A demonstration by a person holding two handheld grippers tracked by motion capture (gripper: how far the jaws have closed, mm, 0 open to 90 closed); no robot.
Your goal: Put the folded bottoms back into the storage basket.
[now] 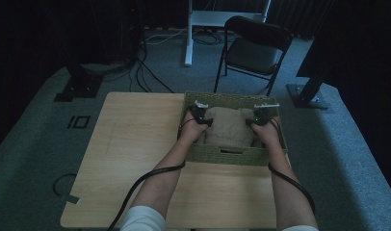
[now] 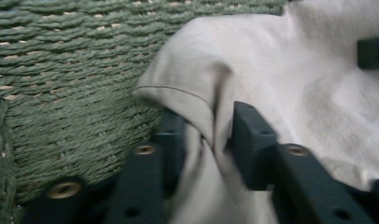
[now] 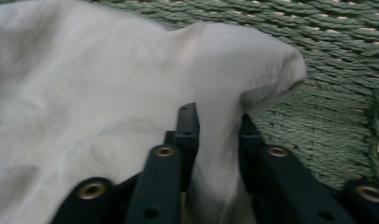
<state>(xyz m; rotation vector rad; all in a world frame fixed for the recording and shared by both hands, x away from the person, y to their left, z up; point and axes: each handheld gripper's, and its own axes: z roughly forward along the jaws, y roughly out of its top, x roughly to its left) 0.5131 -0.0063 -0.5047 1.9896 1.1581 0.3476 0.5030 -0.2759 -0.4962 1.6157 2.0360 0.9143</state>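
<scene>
Cloth point(image 1: 229, 126) in basket point(image 1: 222, 155), pinched both ends.
L gripper point(image 2: 208, 135) & R gripper point(image 3: 219, 135) each clamped on a fold between the jaws. Looks like lift-out step; you'd raise both evenly, w/o snagging.

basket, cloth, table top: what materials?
Basket: woven green cord or seagrass, judging by the twisted strands, matte. Cloth: soft beige woven fabric with a stitched hem, creased, pinched in both the left claw and the right claw. Table: light wood-grain, probably laminate.

White sleeve point(image 1: 143, 217), black brass-screwed jaws, black cable point(image 1: 145, 179)
</scene>
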